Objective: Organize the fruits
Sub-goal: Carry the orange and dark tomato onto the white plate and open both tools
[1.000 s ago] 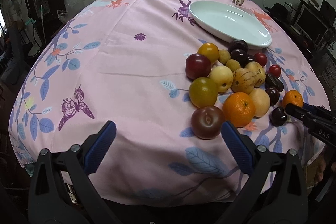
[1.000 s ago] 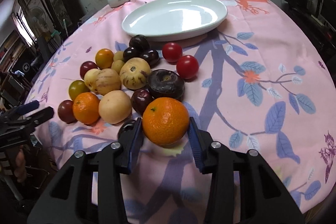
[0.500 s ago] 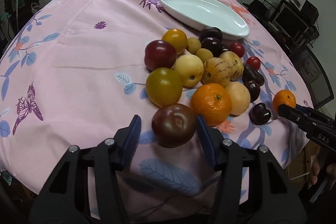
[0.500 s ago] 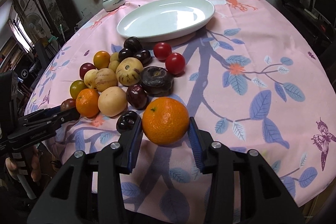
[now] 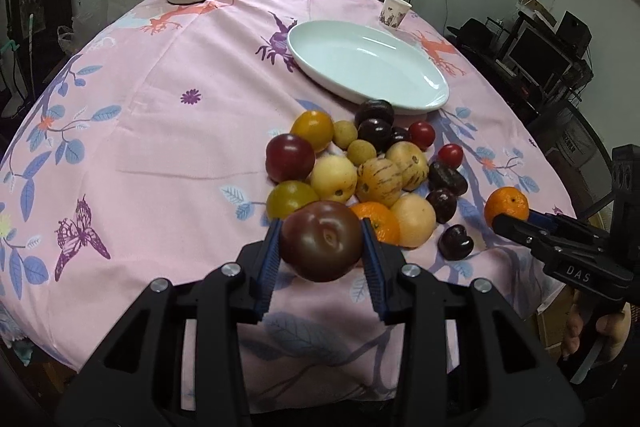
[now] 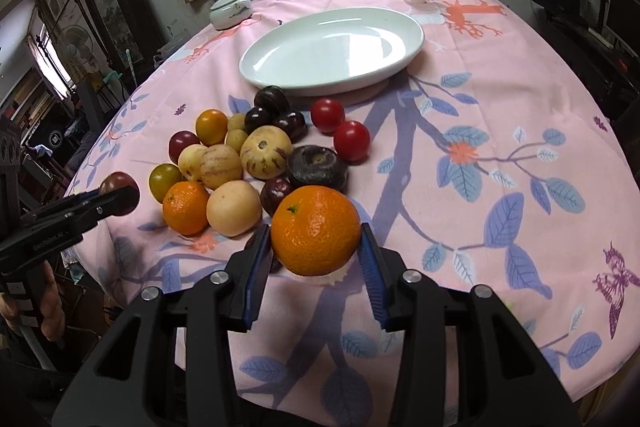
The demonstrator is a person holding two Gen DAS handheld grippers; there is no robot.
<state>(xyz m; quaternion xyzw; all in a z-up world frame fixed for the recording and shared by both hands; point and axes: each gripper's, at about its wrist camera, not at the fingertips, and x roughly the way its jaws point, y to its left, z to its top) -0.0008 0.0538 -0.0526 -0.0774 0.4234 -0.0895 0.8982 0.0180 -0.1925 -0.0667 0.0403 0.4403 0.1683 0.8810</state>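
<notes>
Left gripper (image 5: 321, 253) has just closed onto the round dark brownish-red plum (image 5: 321, 240) (off the pink cloth); right gripper (image 6: 314, 247) clamps the orange mandarin (image 6: 315, 229). Smooth skins might slip before reaching the white oval plate (image 6: 408, 55).

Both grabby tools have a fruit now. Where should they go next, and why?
Probably carry both over to the white oval plate, which has nothing on it. The left tool has just closed on the dark plum, the right tool grips an orange, and the other fruit sits on the tablecloth.
</notes>
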